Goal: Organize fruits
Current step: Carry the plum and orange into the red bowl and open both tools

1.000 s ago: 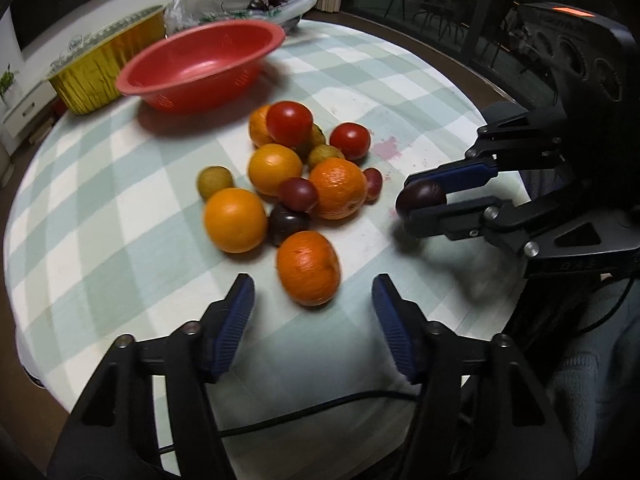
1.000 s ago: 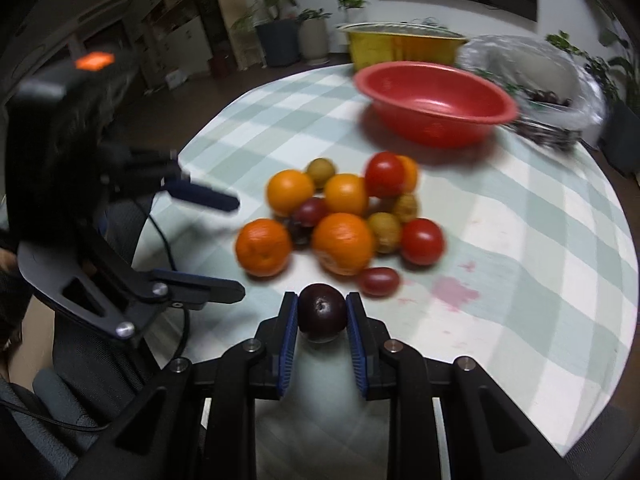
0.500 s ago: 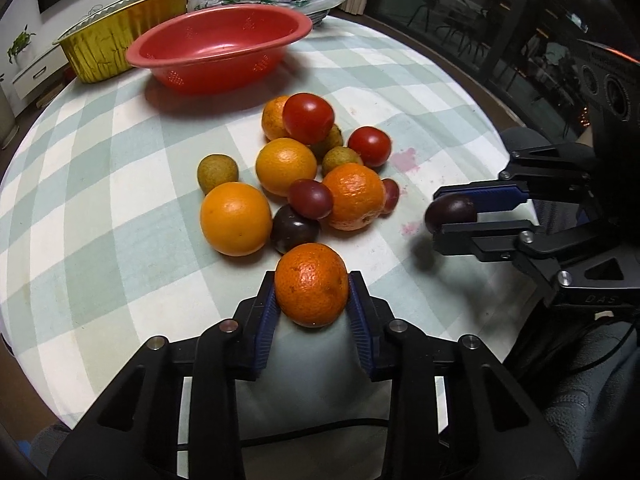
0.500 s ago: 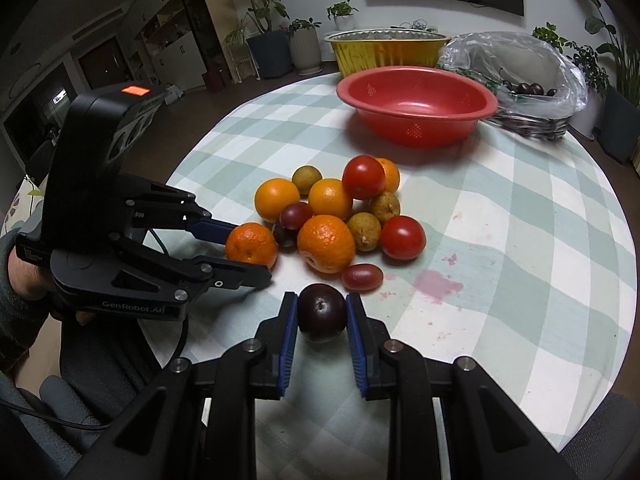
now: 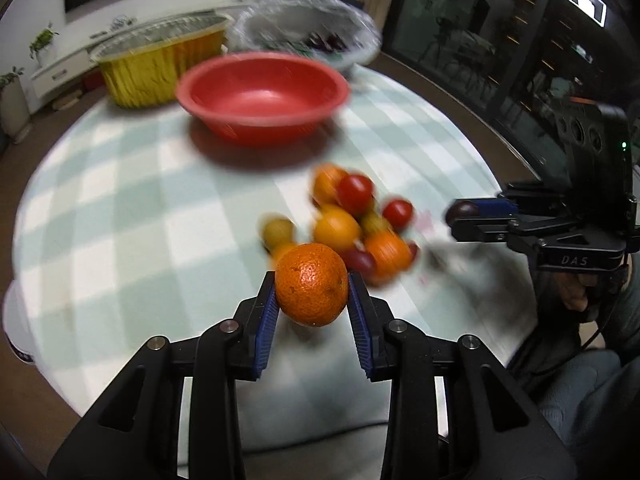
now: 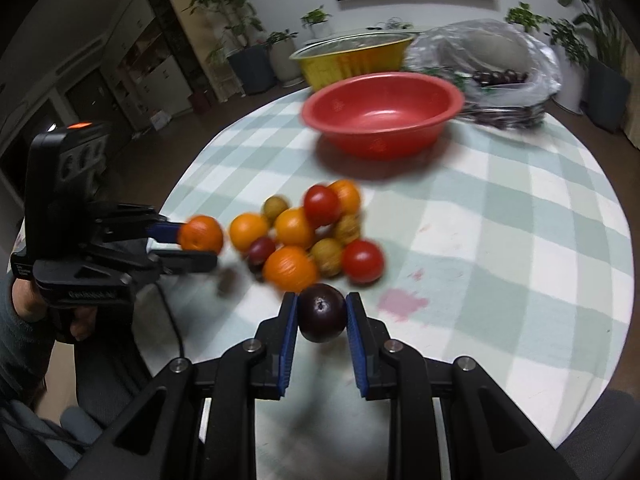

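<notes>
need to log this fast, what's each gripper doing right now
left gripper: shut on the orange, just closed on it
right gripper: shut on the dark plum

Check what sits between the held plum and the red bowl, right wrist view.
The loose fruit pile lies between the dark plum and the red bowl; past the pile only bare checked tablecloth remains, as the right wrist view shows.

Oranges (image 6: 294,227): 5, and you hold 1 of them
Red tomatoes (image 6: 363,261): 2
Yellow-green fruits (image 6: 327,257): 3
Dark plums (image 6: 322,312): 2 you can make out through the blur
Red bowl (image 6: 380,142): 1
Gold foil tray (image 6: 352,64): 1
Bag-lined basket (image 6: 500,52): 1
</notes>
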Demonstrator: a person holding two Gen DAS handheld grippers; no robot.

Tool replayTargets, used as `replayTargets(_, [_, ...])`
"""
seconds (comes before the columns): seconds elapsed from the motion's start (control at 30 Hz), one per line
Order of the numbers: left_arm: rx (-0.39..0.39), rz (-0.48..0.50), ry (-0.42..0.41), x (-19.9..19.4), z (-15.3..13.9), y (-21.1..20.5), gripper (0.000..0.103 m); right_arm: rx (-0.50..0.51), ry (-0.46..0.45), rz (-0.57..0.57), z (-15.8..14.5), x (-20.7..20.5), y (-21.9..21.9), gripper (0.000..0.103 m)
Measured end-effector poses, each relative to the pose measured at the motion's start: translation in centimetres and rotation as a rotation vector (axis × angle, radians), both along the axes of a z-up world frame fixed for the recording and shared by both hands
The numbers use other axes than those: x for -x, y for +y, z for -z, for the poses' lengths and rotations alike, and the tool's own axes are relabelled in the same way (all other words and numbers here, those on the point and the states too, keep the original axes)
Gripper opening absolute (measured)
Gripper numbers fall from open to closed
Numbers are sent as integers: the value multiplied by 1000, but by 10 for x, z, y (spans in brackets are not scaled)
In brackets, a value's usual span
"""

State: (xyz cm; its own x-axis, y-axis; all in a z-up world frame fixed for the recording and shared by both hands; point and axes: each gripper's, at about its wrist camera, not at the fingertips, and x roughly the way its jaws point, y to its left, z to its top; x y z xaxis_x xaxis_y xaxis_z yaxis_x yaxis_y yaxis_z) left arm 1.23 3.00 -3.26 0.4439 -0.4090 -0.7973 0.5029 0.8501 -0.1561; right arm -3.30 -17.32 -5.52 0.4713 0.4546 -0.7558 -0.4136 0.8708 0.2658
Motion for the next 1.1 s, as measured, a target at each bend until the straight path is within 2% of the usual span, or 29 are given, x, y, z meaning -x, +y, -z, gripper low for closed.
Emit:
replayTargets(0.23, [-6,-8,-104,-70,-47,2,32,-12,-58,113,-34,-48,-29,26])
replayTargets(0.4, [-33,24,-115,-129,-58,-21,32,-20,-97,133,-61,-95,-28,26])
replayTargets(0.6, [-122,36,-68,-192,-39,-46,32,53,-99,93,-64,-154,-3,26])
replayTargets(0.7, [-157,52,-40,-209,-21,-55,32,88,-82,71,-58,-178,10,26])
replayTargets(0.97, [-215,88,19,-229,20,-72,32,230,-30,39,-23,-216,37,26])
replayTargets(1.1, [-226,86,32,-236,30,-76,32,264,-7,29,-10,-224,41,26])
